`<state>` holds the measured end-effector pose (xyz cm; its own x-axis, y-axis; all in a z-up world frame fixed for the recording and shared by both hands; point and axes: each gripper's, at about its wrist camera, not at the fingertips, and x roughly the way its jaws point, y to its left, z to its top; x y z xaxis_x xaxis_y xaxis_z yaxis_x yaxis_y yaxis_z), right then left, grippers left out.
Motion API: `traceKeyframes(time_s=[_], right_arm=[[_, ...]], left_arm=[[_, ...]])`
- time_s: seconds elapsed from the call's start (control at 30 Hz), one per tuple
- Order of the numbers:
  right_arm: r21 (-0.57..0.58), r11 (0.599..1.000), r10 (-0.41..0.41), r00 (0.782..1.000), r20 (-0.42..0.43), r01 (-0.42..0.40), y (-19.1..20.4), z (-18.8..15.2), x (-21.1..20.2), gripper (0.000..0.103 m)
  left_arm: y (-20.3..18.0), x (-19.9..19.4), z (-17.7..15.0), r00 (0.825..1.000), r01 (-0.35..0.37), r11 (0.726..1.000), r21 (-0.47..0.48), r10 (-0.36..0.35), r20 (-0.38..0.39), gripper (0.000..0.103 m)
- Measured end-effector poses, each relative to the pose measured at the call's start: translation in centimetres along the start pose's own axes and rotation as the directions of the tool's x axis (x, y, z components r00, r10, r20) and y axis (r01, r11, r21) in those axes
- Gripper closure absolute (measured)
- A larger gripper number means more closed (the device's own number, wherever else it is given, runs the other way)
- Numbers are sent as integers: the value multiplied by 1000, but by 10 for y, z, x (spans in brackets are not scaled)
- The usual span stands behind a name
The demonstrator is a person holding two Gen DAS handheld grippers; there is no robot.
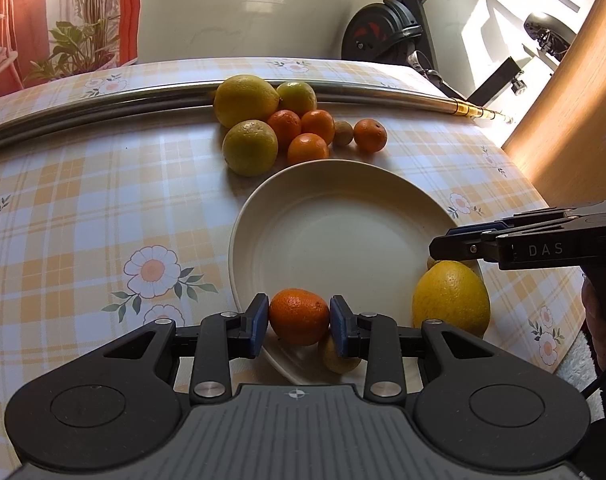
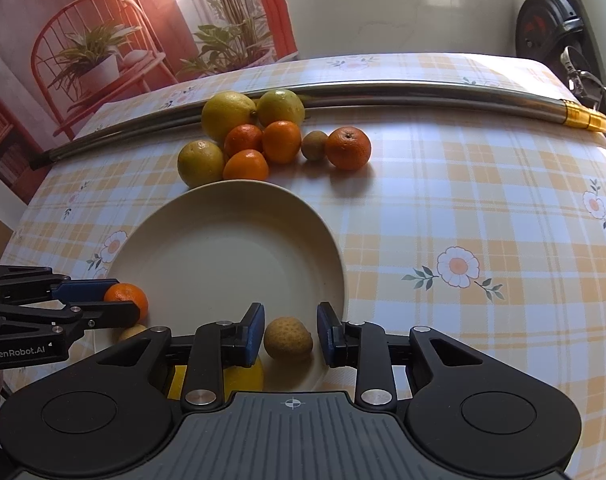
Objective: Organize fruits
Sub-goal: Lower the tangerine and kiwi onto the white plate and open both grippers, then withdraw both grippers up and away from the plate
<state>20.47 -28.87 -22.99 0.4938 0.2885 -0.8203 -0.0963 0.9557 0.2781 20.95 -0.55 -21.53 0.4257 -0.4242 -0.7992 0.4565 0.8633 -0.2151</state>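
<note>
A cream plate (image 1: 343, 200) (image 2: 207, 240) lies on the checked tablecloth. My left gripper (image 1: 299, 322) is shut on a tangerine (image 1: 299, 316) over the plate's near rim; it also shows in the right wrist view (image 2: 127, 298). My right gripper (image 2: 290, 334) is open around a small yellow-brown fruit (image 2: 288, 339) that lies in the plate, pads apart from it. A big lemon (image 1: 451, 298) and a small yellowish fruit (image 1: 337, 356) lie in the plate. Behind the plate sits a pile of lemons (image 1: 245, 100), tangerines (image 1: 307, 148) and a kiwi (image 1: 343, 133).
A long metal pole (image 1: 103, 98) (image 2: 383, 90) lies across the table behind the fruit pile. An exercise bike (image 1: 387, 28) stands past the far right table edge. A wooden panel (image 1: 575, 100) is at the right.
</note>
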Motion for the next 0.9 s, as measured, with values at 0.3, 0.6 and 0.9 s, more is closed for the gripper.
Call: traceKeyframes(time_s=[0.3,0.6,0.9], right_arm=[[24,1000,-7,999,50,6,-5,8,-14,73],[39,999,-41,988,146,36,-13,17,-44,72],[-34,999,-30,969,245,39,-14,32,-73,72]], left_arm=[[13,-21,8,997,28,993,-118,-20,74,60],[22,-58,19,970,-11,969,-245,69,232,27],[-3,-88,28,890,-180,965,-189,242,386,15]])
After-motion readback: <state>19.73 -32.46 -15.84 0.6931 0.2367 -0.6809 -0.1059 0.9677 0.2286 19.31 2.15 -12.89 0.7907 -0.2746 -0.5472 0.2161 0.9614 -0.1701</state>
